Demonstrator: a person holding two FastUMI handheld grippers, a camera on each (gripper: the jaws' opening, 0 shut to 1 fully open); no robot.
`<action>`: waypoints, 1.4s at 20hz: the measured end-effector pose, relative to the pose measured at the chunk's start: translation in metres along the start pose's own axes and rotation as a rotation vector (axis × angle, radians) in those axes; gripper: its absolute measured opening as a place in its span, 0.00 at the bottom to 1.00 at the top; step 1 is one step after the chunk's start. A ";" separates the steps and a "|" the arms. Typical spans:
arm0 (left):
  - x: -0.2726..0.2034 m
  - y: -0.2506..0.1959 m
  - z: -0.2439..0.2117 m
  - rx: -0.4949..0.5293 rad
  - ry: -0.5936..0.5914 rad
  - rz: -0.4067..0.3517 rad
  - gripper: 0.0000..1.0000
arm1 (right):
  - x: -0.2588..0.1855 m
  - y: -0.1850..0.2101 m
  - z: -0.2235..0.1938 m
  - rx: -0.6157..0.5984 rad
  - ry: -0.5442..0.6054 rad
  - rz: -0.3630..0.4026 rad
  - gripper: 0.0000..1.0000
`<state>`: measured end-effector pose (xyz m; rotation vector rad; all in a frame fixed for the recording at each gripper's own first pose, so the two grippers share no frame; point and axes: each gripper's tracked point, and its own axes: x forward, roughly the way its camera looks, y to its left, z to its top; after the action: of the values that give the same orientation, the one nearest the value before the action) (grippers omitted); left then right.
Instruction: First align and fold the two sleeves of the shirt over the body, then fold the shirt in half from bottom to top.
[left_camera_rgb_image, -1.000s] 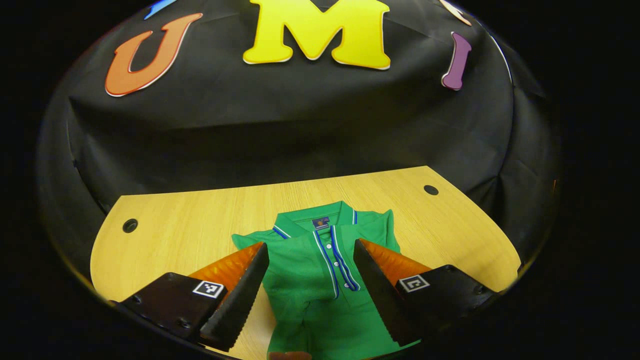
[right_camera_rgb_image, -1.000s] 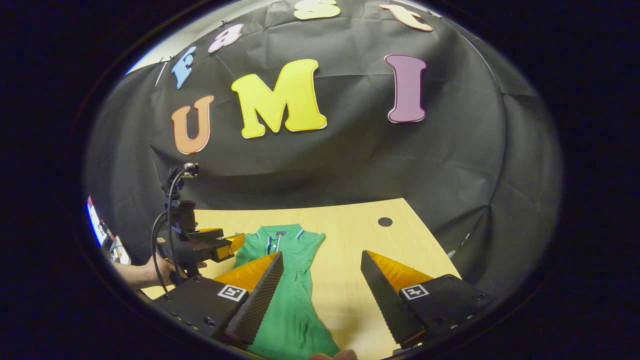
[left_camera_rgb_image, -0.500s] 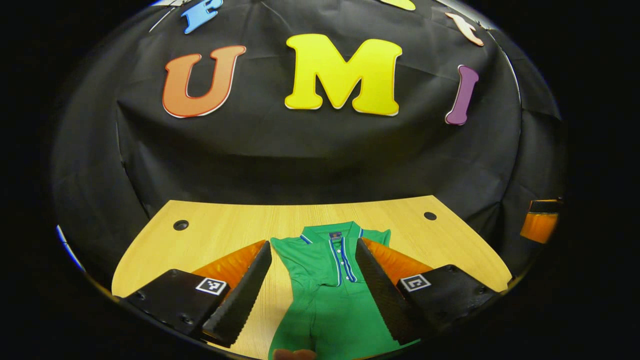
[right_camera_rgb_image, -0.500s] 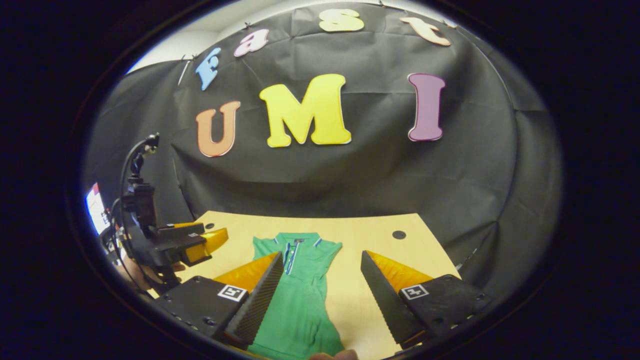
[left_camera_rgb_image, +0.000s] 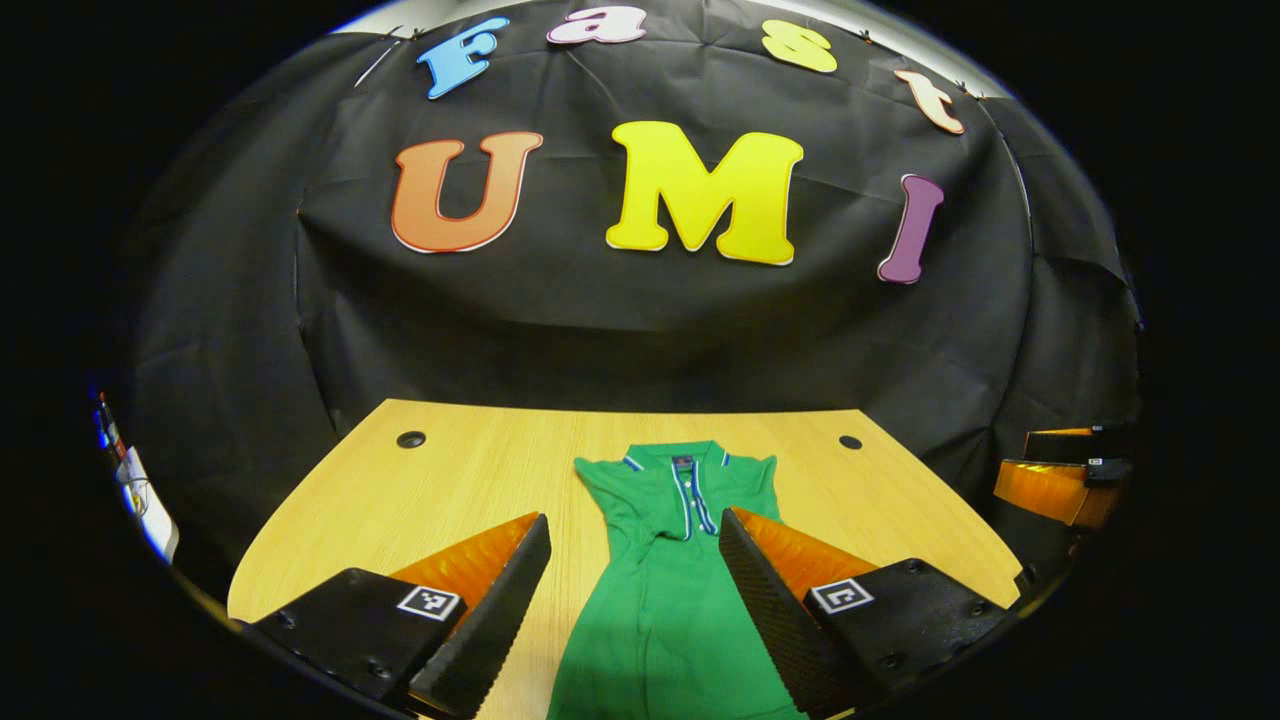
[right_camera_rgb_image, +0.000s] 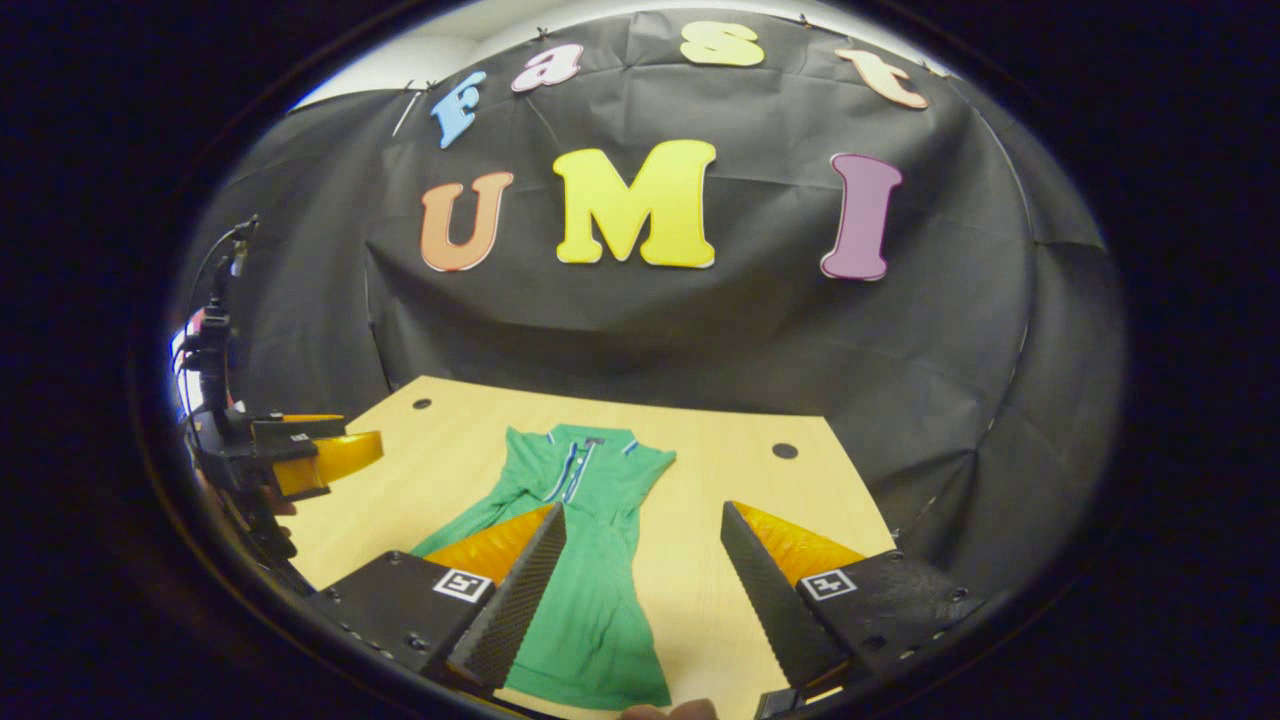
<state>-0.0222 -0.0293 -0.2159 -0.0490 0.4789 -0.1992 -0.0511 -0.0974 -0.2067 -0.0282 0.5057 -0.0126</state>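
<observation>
Item: green polo shirt (left_camera_rgb_image: 672, 590), laid flat on the wooden table (left_camera_rgb_image: 470, 480), collar toward the booth wall, hem toward the near table edge. The long axis is run from collar to hem, straight away from both claws. The sleeves are judged to be already folded over the body, since a narrow strip is presented; the bottom-to-top fold is judged not yet done.

Left gripper (left_camera_rgb_image: 635, 610): held above the hem end of the shirt, fingers spread apart, nothing grasped. The shirt body is seen between its two fingers, so the gripper is centred over the shirt's long axis.

Right gripper (right_camera_rgb_image: 643, 600): likewise released, nothing held. The shirt (right_camera_rgb_image: 590, 560) is placed under and beside its left finger, with bare table under the right finger; this gripper is thus set toward the shirt's right edge.

Relation governing the coming move: the hem is judged the nearest part of the shirt to both claws, with the collar at the far end of the axis. A descent onto the hem corners is judged to be required, the left gripper being the closer aligned.
</observation>
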 end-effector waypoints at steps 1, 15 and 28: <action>-0.008 0.004 -0.007 -0.002 0.003 0.001 1.00 | -0.003 0.000 -0.011 -0.002 0.012 -0.003 0.96; -0.057 0.041 -0.210 -0.034 0.408 -0.004 1.00 | -0.011 -0.004 -0.198 -0.055 0.396 -0.015 0.96; -0.063 0.048 -0.265 0.050 0.567 0.000 1.00 | 0.004 -0.009 -0.276 -0.091 0.576 -0.001 0.94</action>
<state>-0.1910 0.0304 -0.4264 0.0591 1.0388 -0.2251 -0.1808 -0.1127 -0.4496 -0.1161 1.0825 0.0017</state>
